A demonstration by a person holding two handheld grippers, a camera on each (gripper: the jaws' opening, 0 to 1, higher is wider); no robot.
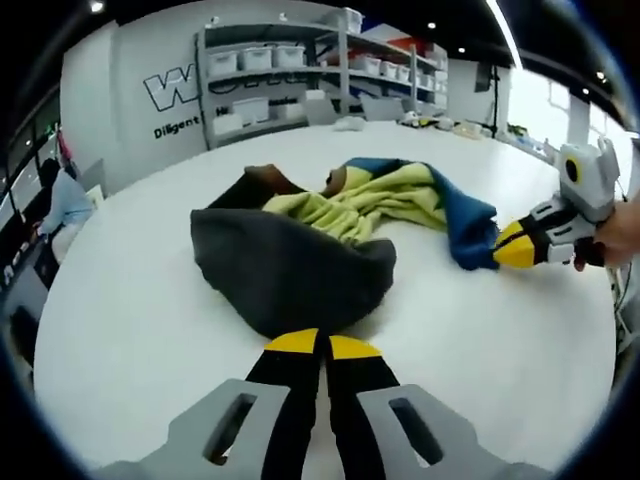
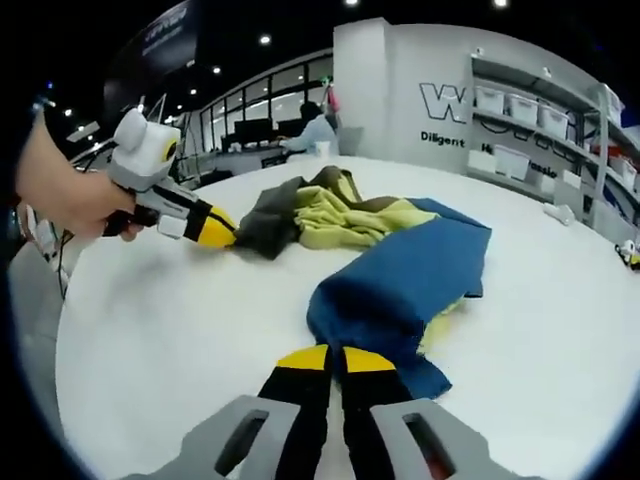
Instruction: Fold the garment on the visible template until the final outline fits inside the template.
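Observation:
A crumpled garment (image 1: 340,215) in grey, yellow-green, blue and brown lies bunched on the white round table (image 1: 130,300). My left gripper (image 1: 320,345) is shut on the near edge of its grey part (image 1: 280,265). My right gripper (image 1: 520,245) comes in from the right, shut on the blue part (image 1: 465,215). In the right gripper view, my right gripper (image 2: 335,358) pinches the blue part (image 2: 400,280), which drapes toward the jaws. The left gripper (image 2: 215,230), held by a hand (image 2: 60,185), grips the grey part (image 2: 265,225) at the far side.
Shelves (image 1: 280,70) with white bins stand beyond the table's far edge, with small items (image 1: 430,120) at the back right of the table. A person (image 1: 60,200) sits at a desk to the left. The white table (image 2: 180,320) spreads wide around the garment.

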